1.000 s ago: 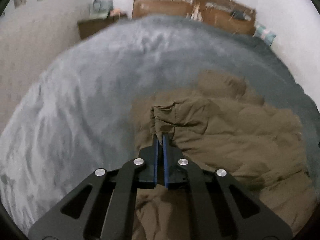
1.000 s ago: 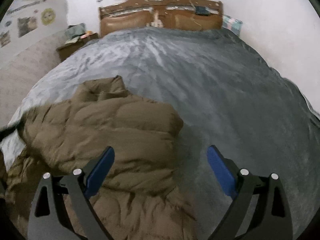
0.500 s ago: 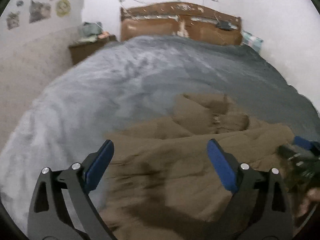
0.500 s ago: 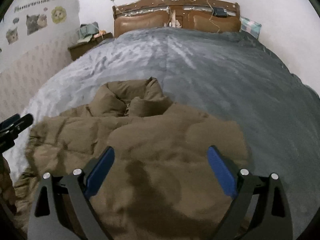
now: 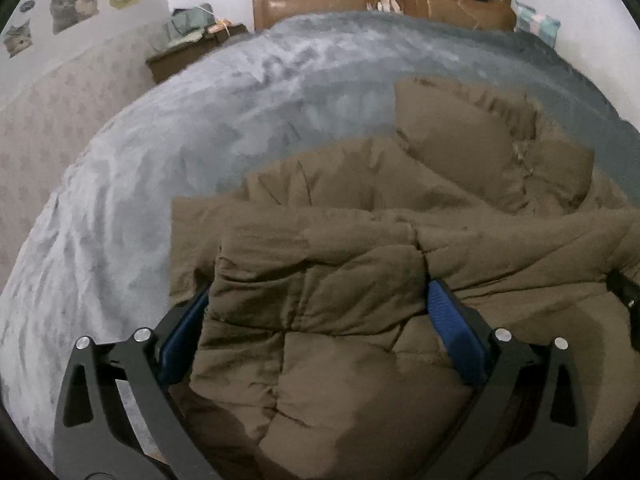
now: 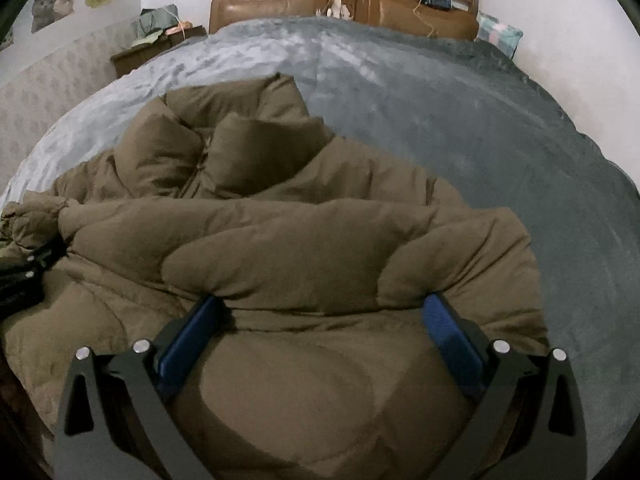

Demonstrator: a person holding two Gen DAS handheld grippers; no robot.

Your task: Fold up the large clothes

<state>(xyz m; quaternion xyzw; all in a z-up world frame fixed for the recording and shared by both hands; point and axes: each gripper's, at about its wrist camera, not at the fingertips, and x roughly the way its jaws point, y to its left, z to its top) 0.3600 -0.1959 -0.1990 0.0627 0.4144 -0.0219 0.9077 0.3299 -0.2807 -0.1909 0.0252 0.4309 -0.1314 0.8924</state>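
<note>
A large brown puffer jacket (image 5: 360,240) lies on the grey bed, its collar toward the headboard and both sleeves folded across its front. It also fills the near half of the right wrist view (image 6: 280,240). My left gripper (image 5: 316,316) is open wide and low over the jacket's left part, with puffy fabric bulging between the blue pads. My right gripper (image 6: 320,324) is open wide too, pressed low over the jacket's right part. Neither grips the cloth. The right gripper's tip shows at the left wrist view's right edge (image 5: 624,288).
The grey blanket (image 6: 460,112) covers the bed around the jacket. A brown wooden headboard (image 6: 344,0) stands at the far end. A cluttered nightstand (image 5: 188,48) sits at the far left by the wall. A pillow (image 6: 498,36) lies at the far right corner.
My left gripper let go of the jacket's sleeve and opened. Both open grippers then came down and forward onto the jacket, which now lies flatter with its sleeves across it.
</note>
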